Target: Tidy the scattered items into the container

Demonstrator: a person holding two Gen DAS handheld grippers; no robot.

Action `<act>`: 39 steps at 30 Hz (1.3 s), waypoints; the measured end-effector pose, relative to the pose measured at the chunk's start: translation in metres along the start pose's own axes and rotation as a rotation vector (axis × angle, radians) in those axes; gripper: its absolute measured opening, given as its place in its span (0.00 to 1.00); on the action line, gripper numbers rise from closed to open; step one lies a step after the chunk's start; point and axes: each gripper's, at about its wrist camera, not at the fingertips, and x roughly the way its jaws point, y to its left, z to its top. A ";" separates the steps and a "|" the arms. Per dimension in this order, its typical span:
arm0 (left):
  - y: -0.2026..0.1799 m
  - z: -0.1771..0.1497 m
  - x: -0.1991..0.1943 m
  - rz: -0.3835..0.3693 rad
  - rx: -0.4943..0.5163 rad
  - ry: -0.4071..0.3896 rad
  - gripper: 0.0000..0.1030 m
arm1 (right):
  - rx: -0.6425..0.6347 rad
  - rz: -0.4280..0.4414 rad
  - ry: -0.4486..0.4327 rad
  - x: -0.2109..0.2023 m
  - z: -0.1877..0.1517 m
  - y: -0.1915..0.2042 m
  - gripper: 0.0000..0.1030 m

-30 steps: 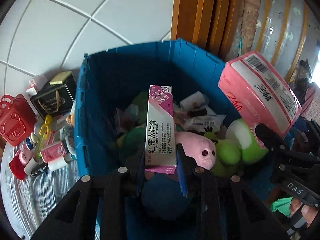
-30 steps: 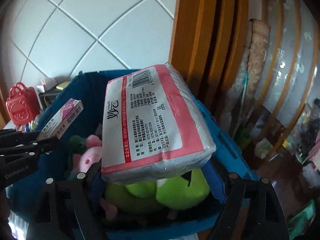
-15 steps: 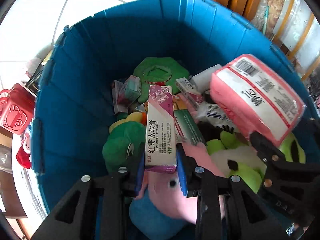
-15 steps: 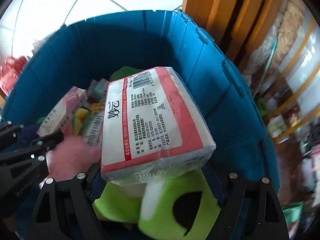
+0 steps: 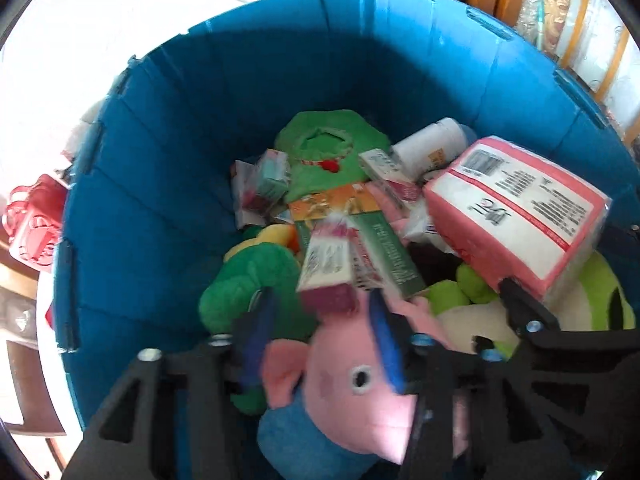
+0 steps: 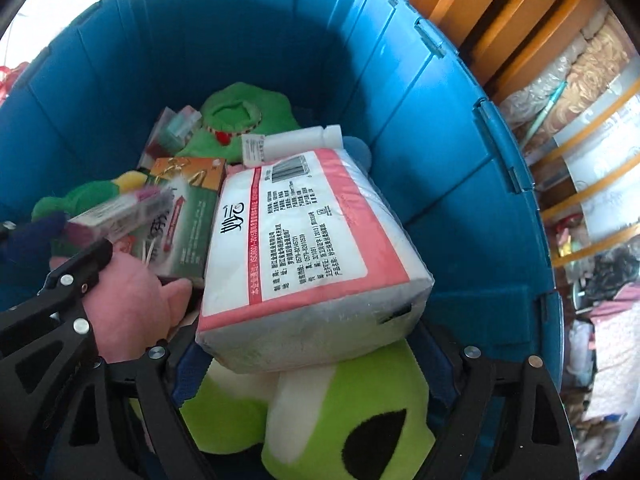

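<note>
The blue container (image 5: 180, 160) fills both views and holds several toys and boxes. My left gripper (image 5: 320, 308) hangs over the pink pig plush (image 5: 352, 384). Its jaws are opening, and the pink-and-white ointment box (image 5: 326, 276) lies blurred and tilted between the blue pads without touching them. My right gripper (image 6: 312, 360) has the pink-and-white tissue pack (image 6: 308, 248) between its fingers, above the lime-green plush (image 6: 320, 408). Its jaws are starting to open, with the pack still lodged between them. The pack (image 5: 516, 216) also shows at the right of the left wrist view.
Inside the container lie a dark green plush (image 5: 256, 272), a green-and-orange box (image 5: 360, 232), a white bottle (image 5: 432, 144) and small cartons. A red toy basket (image 5: 32, 232) stands outside on the left, on white floor tiles (image 5: 80, 20). Wooden furniture (image 6: 500, 20) rises behind the rim.
Both grippers tipped downward and sank into the container. The left jaws parted and let go of the ointment box, which tips forward. The tissue pack stays in the right gripper.
</note>
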 end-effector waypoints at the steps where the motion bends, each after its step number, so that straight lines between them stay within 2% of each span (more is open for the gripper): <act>1: 0.003 -0.001 0.000 0.003 -0.012 -0.002 0.60 | -0.003 0.000 0.013 0.005 0.003 -0.003 0.86; 5: 0.015 -0.003 -0.004 -0.038 -0.059 -0.005 0.68 | -0.022 -0.007 0.045 0.013 0.004 -0.007 0.88; 7: 0.018 -0.005 -0.012 -0.028 -0.056 -0.027 0.79 | -0.018 -0.010 0.034 0.012 0.003 -0.009 0.88; 13: 0.022 -0.020 -0.030 -0.043 -0.062 -0.067 0.88 | 0.001 0.008 -0.023 -0.002 -0.008 -0.011 0.95; 17: 0.026 -0.034 -0.048 -0.090 -0.091 -0.084 0.91 | 0.024 0.001 -0.065 -0.018 -0.022 -0.011 0.97; 19: 0.027 -0.044 -0.063 -0.100 -0.086 -0.122 1.00 | 0.032 0.003 -0.103 -0.031 -0.031 -0.012 0.99; 30: 0.037 -0.118 -0.148 -0.139 -0.057 -0.362 1.00 | 0.069 0.026 -0.359 -0.122 -0.110 -0.005 0.99; 35: 0.043 -0.147 -0.178 -0.170 -0.045 -0.439 1.00 | 0.120 0.122 -0.457 -0.153 -0.144 -0.001 0.99; 39: 0.044 -0.169 -0.198 -0.148 -0.047 -0.488 1.00 | 0.148 0.140 -0.515 -0.169 -0.165 0.004 0.99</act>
